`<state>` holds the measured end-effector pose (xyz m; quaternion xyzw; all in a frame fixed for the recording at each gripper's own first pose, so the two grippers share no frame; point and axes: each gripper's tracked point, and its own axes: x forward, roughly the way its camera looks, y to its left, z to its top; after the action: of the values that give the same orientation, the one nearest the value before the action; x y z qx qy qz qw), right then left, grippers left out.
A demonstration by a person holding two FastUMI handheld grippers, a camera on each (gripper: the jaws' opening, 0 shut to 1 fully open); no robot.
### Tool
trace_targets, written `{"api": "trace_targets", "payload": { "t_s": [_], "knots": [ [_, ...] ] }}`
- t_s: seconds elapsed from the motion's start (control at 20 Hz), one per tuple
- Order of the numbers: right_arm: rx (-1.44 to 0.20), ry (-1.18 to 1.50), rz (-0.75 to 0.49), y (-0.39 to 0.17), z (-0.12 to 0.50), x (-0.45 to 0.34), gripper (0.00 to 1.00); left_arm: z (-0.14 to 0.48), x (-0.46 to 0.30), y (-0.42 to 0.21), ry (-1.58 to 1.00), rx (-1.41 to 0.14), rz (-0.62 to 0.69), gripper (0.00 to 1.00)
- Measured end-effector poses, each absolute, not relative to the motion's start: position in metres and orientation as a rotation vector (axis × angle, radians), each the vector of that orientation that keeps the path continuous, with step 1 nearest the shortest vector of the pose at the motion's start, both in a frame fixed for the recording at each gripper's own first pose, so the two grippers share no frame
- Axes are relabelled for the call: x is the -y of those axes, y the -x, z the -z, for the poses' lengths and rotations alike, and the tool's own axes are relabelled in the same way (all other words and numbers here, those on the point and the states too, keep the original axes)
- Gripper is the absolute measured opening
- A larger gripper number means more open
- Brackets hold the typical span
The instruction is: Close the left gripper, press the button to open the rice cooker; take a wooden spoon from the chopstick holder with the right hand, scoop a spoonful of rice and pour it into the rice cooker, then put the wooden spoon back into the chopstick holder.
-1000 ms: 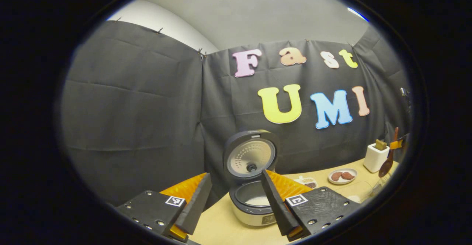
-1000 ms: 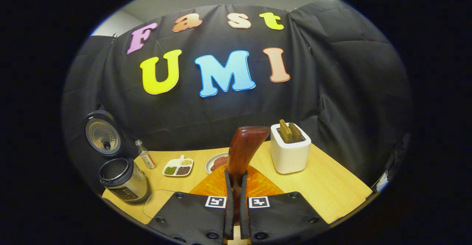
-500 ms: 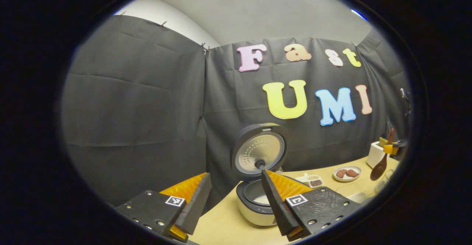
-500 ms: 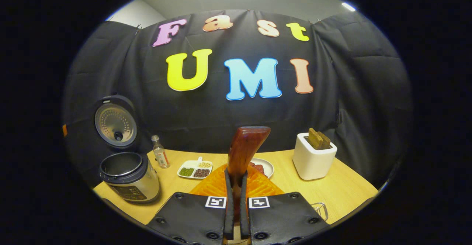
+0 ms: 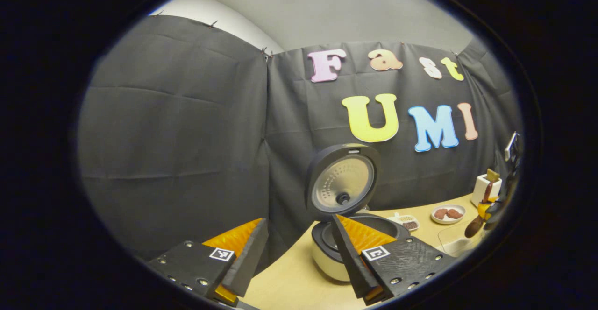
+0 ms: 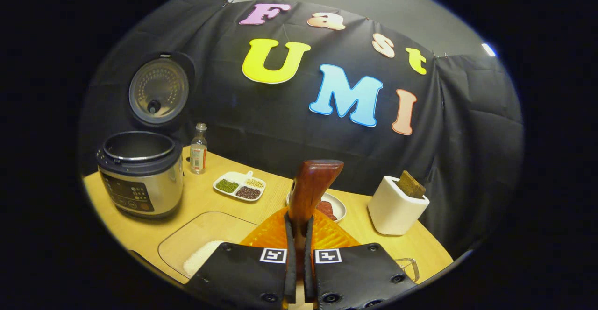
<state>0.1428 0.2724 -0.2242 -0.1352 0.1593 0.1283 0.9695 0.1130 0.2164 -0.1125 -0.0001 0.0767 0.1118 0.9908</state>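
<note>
Over on the left, the rice cooker (image 6: 140, 172) stands with its lid (image 6: 159, 90) thrown right back, so the button press is plainly done. The left claw (image 5: 299, 254) hangs off to that side with its two fingers well apart, holding nothing; a second ago the cooker sat lower between those fingers, and it has now slid up and to the right of them, which tells me that hand has swung away and is simply waiting.

Next along the tabletop (image 6: 210, 202) come a small bottle (image 6: 198, 147), a divided dish of beans (image 6: 239, 186) and, nearer the front edge, a clear glass tray (image 6: 205, 235) with white rice (image 6: 201, 258) heaped in its near corner. That tray barely showed in the right gripper view a second ago; now it lies just left of and below the right claw (image 6: 299, 254), so that hand has tipped and drifted towards the rice.

The right claw is clamped on the handle of the wooden spoon (image 6: 309, 193), the stick rising between the pressed fingers. In the left gripper view the spoon's bowl hangs down over the tray. Behind it sits a plate of meat (image 6: 329, 207), and further right the white chopstick holder (image 6: 397, 205), which the spoon has left well behind.

I'd say the fetching is finished and the scoop comes next: the spoon's bowl must dip into that heap.
</note>
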Motion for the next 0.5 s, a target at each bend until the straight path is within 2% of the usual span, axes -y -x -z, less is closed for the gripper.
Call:
{"api": "trace_targets", "payload": {
  "t_s": [0.15, 0.2, 0.3, 0.5],
  "knots": [
    [-0.345, 0.31, -0.272, -0.138, 0.242, -0.283, 0.05, 0.116, -0.224, -0.109, -0.008, -0.162, -0.242, 0.84],
    [-0.36, 0.309, -0.277, -0.136, 0.248, -0.286, 0.08, 0.115, -0.225, -0.108, -0.01, -0.163, -0.247, 0.84],
    [-0.37, 0.295, -0.281, -0.133, 0.252, -0.293, 0.06, 0.115, -0.227, -0.106, -0.015, -0.164, -0.251, 0.84],
    [-0.423, 0.207, -0.322, -0.122, 0.259, -0.315, 0.08, 0.111, -0.224, -0.103, -0.022, -0.162, -0.25, 0.83]
  ]
}}
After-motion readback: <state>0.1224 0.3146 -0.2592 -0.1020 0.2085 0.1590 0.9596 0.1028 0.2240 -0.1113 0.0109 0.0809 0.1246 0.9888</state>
